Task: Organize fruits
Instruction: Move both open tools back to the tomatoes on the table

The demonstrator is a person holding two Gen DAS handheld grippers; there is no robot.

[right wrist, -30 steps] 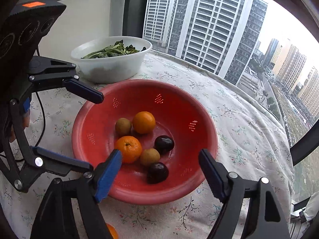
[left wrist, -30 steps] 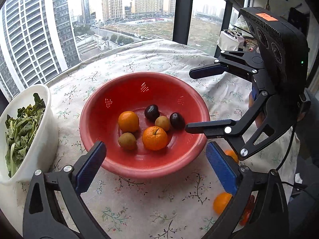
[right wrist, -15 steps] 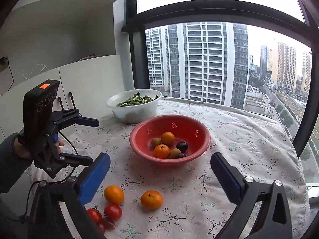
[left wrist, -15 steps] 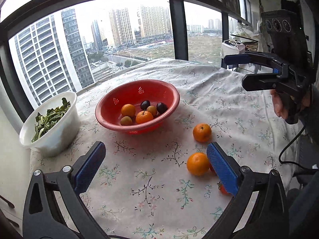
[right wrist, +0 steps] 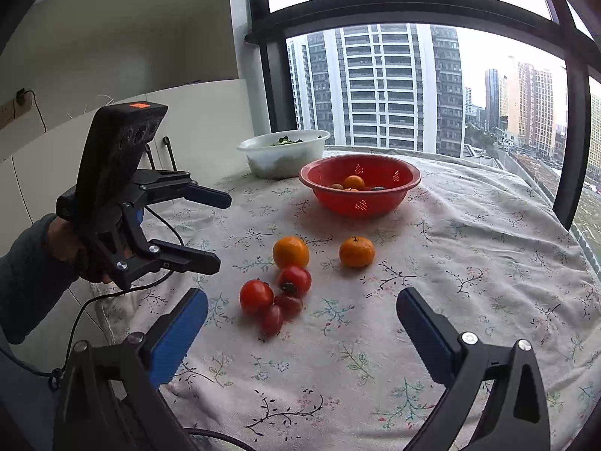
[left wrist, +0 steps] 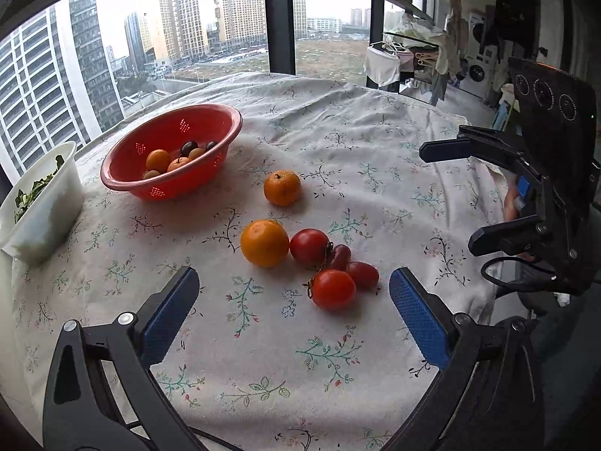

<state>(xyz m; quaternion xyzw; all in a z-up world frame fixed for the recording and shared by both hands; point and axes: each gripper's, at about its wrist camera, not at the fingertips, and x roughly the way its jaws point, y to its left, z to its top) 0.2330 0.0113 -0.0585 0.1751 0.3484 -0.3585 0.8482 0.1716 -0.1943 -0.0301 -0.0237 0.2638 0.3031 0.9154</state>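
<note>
A red colander bowl (left wrist: 124,180) (right wrist: 409,178) holds oranges, kiwis and dark plums on the flowered tablecloth. Two oranges lie loose on the cloth: one (left wrist: 265,242) (right wrist: 290,251) beside a cluster of red tomatoes (left wrist: 332,288) (right wrist: 256,296), the other (left wrist: 282,188) (right wrist: 357,251) nearer the bowl. My left gripper (left wrist: 293,314) (right wrist: 216,229) is open and empty, low over the cloth just short of the tomatoes. My right gripper (right wrist: 300,330) (left wrist: 458,191) is open and empty, held above the table's near right side.
A white bowl of leafy greens (left wrist: 41,195) (right wrist: 283,152) stands beyond the red bowl at the table's edge by the window. The table edge (left wrist: 484,188) drops off at the right. Laundry and a washing machine (left wrist: 477,75) stand behind.
Both grippers have pulled back from over the red bowl to the near side of the table; the loose oranges and tomatoes have come into view. Both stay open.
</note>
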